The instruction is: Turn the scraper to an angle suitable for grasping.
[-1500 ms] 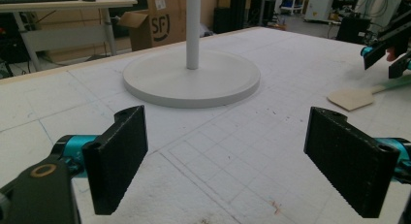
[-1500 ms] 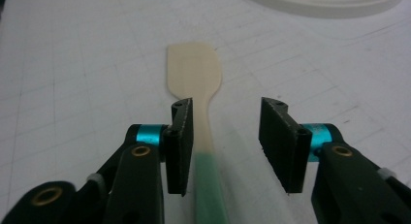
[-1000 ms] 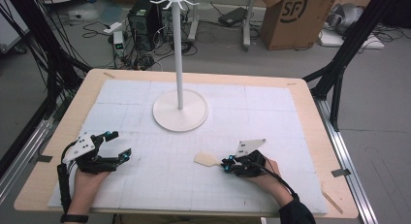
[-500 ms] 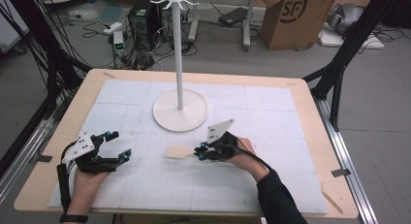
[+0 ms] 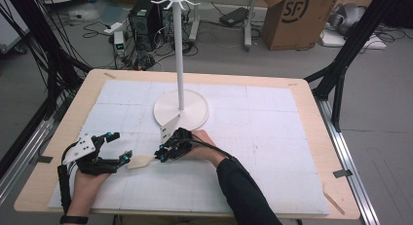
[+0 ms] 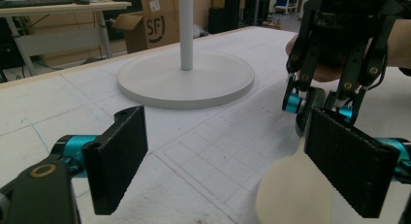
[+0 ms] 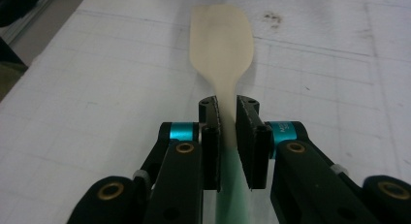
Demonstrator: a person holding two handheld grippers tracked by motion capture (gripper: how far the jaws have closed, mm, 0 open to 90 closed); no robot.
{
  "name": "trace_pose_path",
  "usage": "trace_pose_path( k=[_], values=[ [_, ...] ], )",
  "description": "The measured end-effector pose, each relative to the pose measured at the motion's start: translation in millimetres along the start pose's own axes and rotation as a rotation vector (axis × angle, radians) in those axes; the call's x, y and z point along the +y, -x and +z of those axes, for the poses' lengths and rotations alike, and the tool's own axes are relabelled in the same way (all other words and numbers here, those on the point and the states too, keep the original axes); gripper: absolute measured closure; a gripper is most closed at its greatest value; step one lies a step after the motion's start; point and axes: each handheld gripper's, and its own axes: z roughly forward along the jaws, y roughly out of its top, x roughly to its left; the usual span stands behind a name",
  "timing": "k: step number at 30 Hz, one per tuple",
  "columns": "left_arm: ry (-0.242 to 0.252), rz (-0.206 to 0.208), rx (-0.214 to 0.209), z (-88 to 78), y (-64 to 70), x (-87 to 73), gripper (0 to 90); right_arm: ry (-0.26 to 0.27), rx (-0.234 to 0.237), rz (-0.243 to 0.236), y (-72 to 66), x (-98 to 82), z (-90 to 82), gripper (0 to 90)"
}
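**Black claws, teal collars, brass pivots**

The left claw point(image 5: 116, 149) is built of black link arms, with a grey three-cornered plate on top and a black cable trailing back from it along the forearm. Its two jaws are flat black rectangular pads with a fine ribbed face, each seated on a teal metal collar; a brass-coloured ring marks the pivot behind the near jaw. The right claw point(image 7: 228, 122) has the same make: black ribbed pads, teal collars either side, one bearing small print too fine to read, and brass pivot rings on the black links below. Behind it comes a dark sleeve. A black band circles the wrist behind the left claw.
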Motion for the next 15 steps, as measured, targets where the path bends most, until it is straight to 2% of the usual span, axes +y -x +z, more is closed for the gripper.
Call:
trace_pose_path(
  k=[3,6,7,8,9,10,11,12,13,14,15],
  values=[
    [-0.001,0.000,0.000,0.1,0.1,0.0,16.3,-0.030,0.030,0.001,1.4,0.9,10.1,80.5],
    [-0.001,0.001,0.002,0.2,0.3,0.0,16.3,-0.036,0.016,0.001,0.5,0.1,13.8,79.0],
    [-0.001,0.001,0.002,0.2,0.3,0.0,16.3,-0.024,-0.003,0.018,-0.2,0.0,10.8,70.3],
    [-0.002,0.000,0.000,0.2,0.2,0.0,16.3,-0.024,-0.003,0.018,-0.2,0.0,10.8,70.3],
    [-0.003,0.000,0.001,0.1,0.1,0.1,16.3,-0.010,-0.022,0.032,0.0,0.1,7.3,63.8],
    [-0.003,-0.002,0.001,0.1,0.0,0.0,16.3,0.004,-0.035,0.044,-0.3,0.4,2.6,62.4],
    [-0.003,-0.001,0.000,0.1,-0.2,0.0,16.3,0.025,-0.044,0.051,-2.5,1.0,-10.1,55.6],
    [-0.004,0.000,0.000,0.1,-0.1,0.0,16.4,0.043,-0.073,0.047,-5.2,0.7,-17.9,50.0],
    [-0.003,0.000,0.002,0.2,0.1,0.0,16.4,0.053,-0.100,0.053,-8.4,-0.4,-27.0,46.4],
    [-0.003,-0.001,0.002,0.3,0.2,0.0,16.4,0.053,-0.100,0.053,-8.4,-0.4,-27.0,46.4],
    [-0.003,0.000,0.001,0.3,0.2,0.0,16.4,0.078,-0.153,0.077,-15.6,-6.6,-48.0,39.8]
  ],
)
